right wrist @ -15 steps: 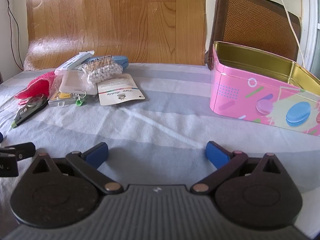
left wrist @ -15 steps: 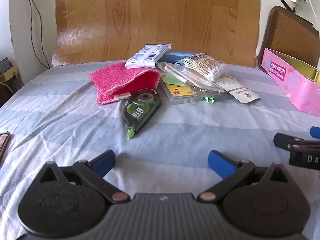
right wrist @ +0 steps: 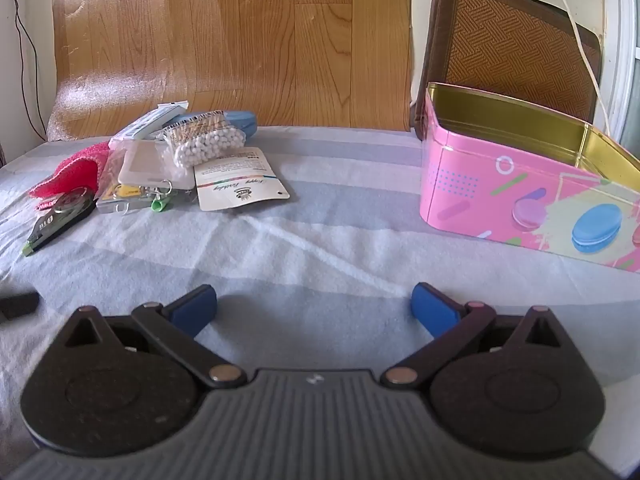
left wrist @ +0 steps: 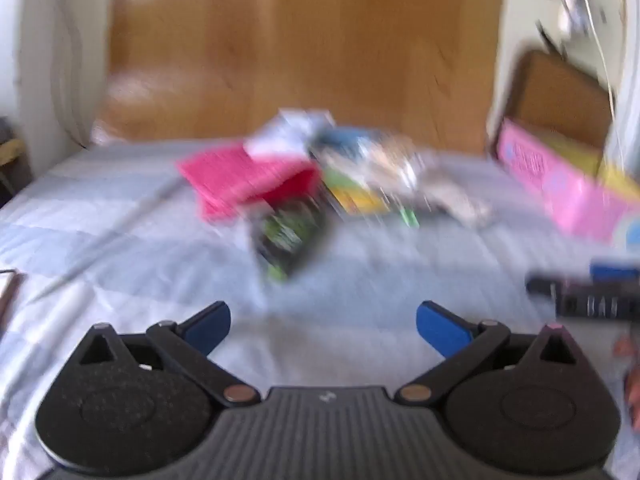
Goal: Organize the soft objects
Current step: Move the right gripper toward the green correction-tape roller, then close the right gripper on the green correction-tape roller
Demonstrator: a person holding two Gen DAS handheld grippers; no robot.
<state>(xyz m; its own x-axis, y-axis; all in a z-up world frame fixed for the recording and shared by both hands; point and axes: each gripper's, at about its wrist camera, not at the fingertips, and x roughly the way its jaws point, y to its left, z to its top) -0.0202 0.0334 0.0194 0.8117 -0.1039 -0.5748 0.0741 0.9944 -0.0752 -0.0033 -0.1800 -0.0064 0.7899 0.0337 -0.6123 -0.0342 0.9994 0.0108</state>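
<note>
A pile of small items lies on the blue striped cloth. It holds a pink knitted cloth (left wrist: 244,178) (right wrist: 70,174), a green and black correction tape (left wrist: 290,240) (right wrist: 56,222), a bag of cotton swabs (right wrist: 204,140), a white tissue pack (right wrist: 150,122), a clear bag with cards (right wrist: 136,184) and a white printed card (right wrist: 236,182). An open pink tin (right wrist: 520,196) (left wrist: 560,184) stands at the right. My left gripper (left wrist: 322,328) is open and empty, short of the pile. My right gripper (right wrist: 314,310) is open and empty over bare cloth. The left wrist view is blurred.
A wood-grain sheet (right wrist: 232,40) rises behind the pile. A brown woven cushion (right wrist: 516,44) stands behind the tin. The right gripper's tip (left wrist: 592,292) shows at the right edge of the left wrist view. The left gripper's tip (right wrist: 18,304) shows at the right wrist view's left edge.
The left wrist view has gone blurred and the scene has shifted in it, so the left gripper is moving. The right gripper has barely moved. Both stay open.
</note>
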